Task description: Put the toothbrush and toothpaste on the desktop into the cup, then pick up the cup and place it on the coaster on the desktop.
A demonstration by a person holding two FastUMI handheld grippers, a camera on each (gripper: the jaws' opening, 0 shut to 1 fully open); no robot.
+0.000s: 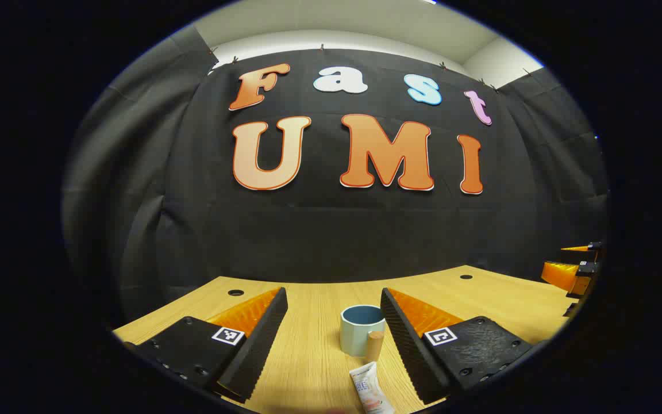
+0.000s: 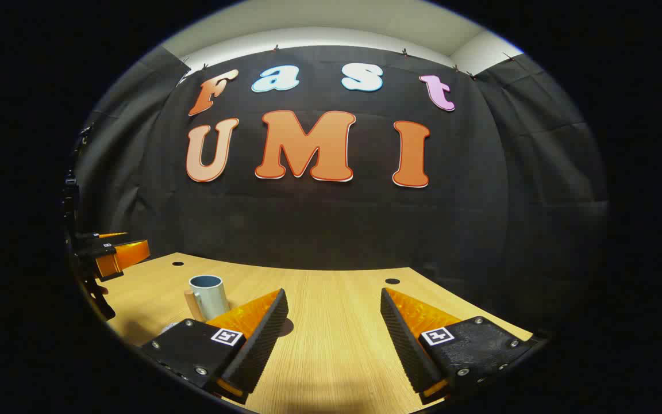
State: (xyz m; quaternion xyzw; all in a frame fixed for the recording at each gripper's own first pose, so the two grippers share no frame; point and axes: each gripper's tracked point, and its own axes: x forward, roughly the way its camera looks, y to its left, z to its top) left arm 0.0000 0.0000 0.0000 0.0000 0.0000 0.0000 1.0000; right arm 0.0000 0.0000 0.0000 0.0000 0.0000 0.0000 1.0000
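A pale blue cup (image 1: 361,330) with a wooden handle (image 1: 374,345) stands on the wooden desktop (image 1: 314,345), just ahead of my left gripper (image 1: 334,299). That gripper is open, its fingers wide apart with nothing between them. A white toothpaste tube (image 1: 370,390) lies on the desk nearer than the cup, close to the right finger. In the right gripper view the same cup (image 2: 208,296) stands to the left of my right gripper (image 2: 334,299), which is open over bare desk. The left gripper (image 2: 114,257) appears at the far left there.
The black cloth wall closes off the back of the desk. Small round holes (image 1: 235,292) sit in the desktop near the far edge. The right gripper (image 1: 572,273) hovers at the right edge of the left gripper view.
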